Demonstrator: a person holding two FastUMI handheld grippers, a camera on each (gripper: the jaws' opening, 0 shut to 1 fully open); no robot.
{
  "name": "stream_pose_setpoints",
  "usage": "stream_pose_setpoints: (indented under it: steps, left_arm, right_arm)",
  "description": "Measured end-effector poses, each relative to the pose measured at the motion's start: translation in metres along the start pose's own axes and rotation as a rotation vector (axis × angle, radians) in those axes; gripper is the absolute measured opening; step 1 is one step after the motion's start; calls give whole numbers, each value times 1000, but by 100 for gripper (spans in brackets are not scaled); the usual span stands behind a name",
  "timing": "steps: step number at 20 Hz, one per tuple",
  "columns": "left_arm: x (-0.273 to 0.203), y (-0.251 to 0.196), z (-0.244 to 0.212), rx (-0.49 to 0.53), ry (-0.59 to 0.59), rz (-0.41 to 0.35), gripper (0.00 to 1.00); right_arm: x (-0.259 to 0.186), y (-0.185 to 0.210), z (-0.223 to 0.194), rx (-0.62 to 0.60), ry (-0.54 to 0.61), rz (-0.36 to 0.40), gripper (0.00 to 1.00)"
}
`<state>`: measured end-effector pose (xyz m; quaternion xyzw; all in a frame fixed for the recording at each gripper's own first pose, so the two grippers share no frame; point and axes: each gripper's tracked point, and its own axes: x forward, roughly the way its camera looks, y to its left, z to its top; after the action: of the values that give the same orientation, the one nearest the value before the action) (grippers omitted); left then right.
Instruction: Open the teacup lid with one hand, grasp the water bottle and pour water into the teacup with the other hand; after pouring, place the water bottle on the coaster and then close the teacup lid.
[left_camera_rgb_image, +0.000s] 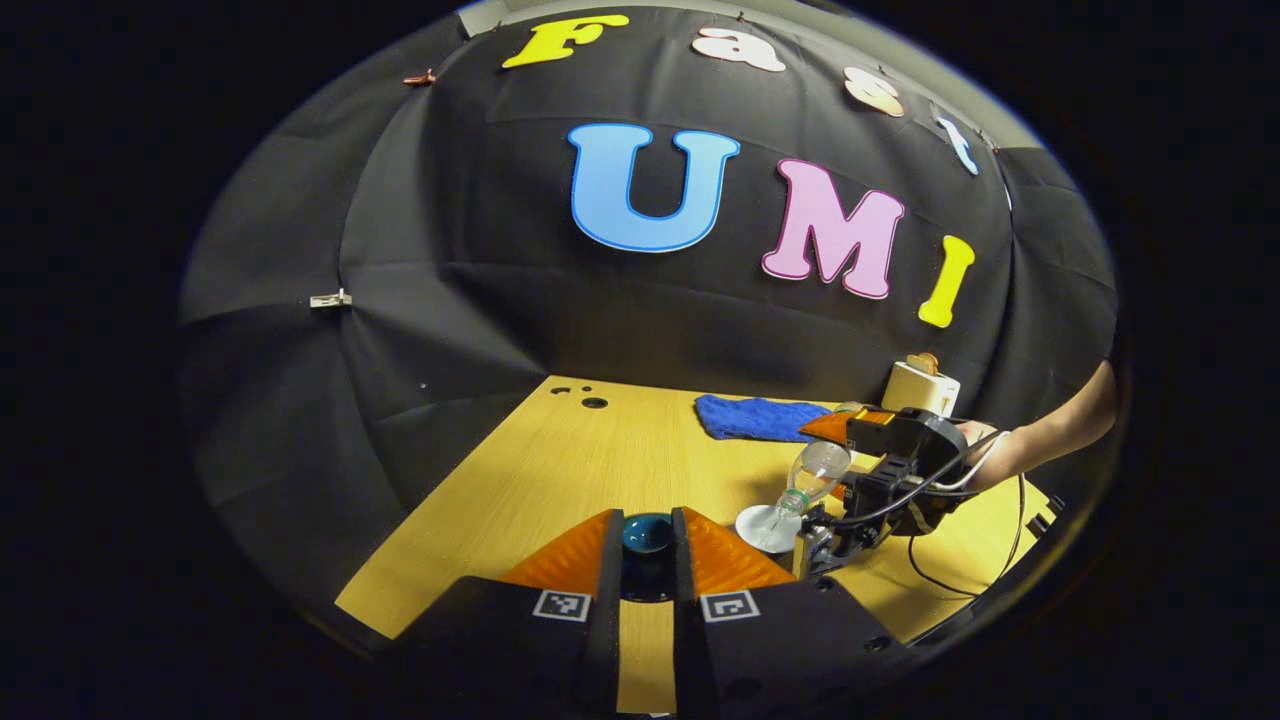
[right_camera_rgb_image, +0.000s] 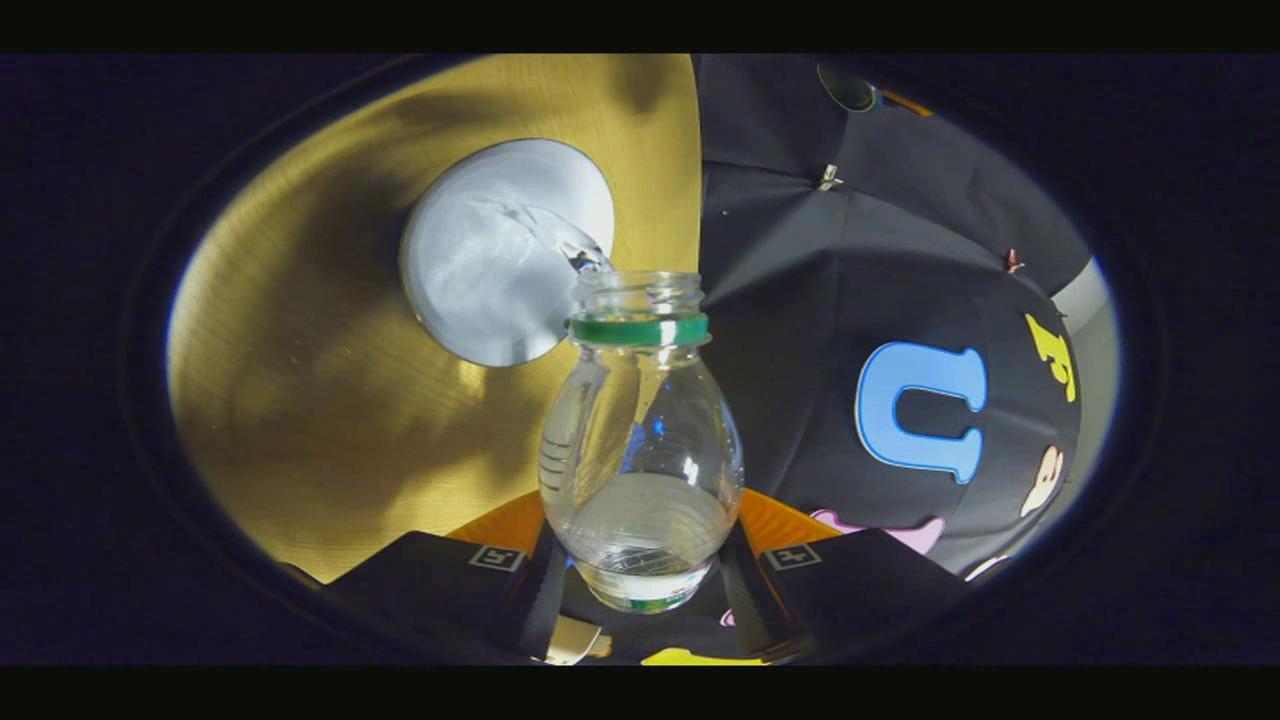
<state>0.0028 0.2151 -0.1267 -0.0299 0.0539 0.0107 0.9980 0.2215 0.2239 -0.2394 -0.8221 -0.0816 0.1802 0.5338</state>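
One water bottle (right_camera_rgb_image: 640, 440), clear with a green neck ring and no cap, was tipped over the teacup (right_camera_rgb_image: 505, 250), a white round vessel on the wooden table (right_camera_rgb_image: 300, 420). A thin stream of water (right_camera_rgb_image: 560, 240) ran from the bottle mouth into the teacup. Some water sat in the bottle body nearest the camera. The right gripper (right_camera_rgb_image: 640, 575) was clamped on the bottle, both fingers pressing its sides. In the left gripper view the bottle (left_camera_rgb_image: 815, 470) slanted down toward the teacup (left_camera_rgb_image: 768, 527), mouth just above the rim, with the right gripper (left_camera_rgb_image: 880, 480) and the person's forearm (left_camera_rgb_image: 1050, 435) behind it.

The left gripper (left_camera_rgb_image: 647, 550) was closed on the teacup lid (left_camera_rgb_image: 647, 535), a dark blue glossy piece squeezed between both fingers, held left of the teacup and apart from it; whether the lid touched the table could not be told. Beyond the teacup lay a blue cloth (left_camera_rgb_image: 755, 415) on the table, and farther right of the cloth stood a small cream toaster (left_camera_rgb_image: 920, 388) near the black cloth wall (left_camera_rgb_image: 450, 250).
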Motion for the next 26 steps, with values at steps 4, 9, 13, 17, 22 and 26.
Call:
stream_pose_setpoints:
  steps: [4,9,13,17,22,26]
  left_arm:
    - [0,2,1,-19,-3,0,29]
    - [0,2,1,-19,-7,-4,26]
    - [-1,5,0,2,-7,4,26]
    - [-4,6,1,0,-11,1,27]
    - [-6,7,0,-28,-15,-1,29]
    - [-7,8,-1,-23,-12,3,26]
  right_arm:
    - [2,-5,-3,-28,-3,-11,71]
    - [2,-18,-11,-54,-15,-39,71]
    - [6,-24,-10,-85,-30,-48,71]
    - [4,-29,-8,-87,-52,-57,71]
    - [7,-35,-7,-126,-75,-61,71]
    - [10,-38,-5,-158,-95,-61,71]
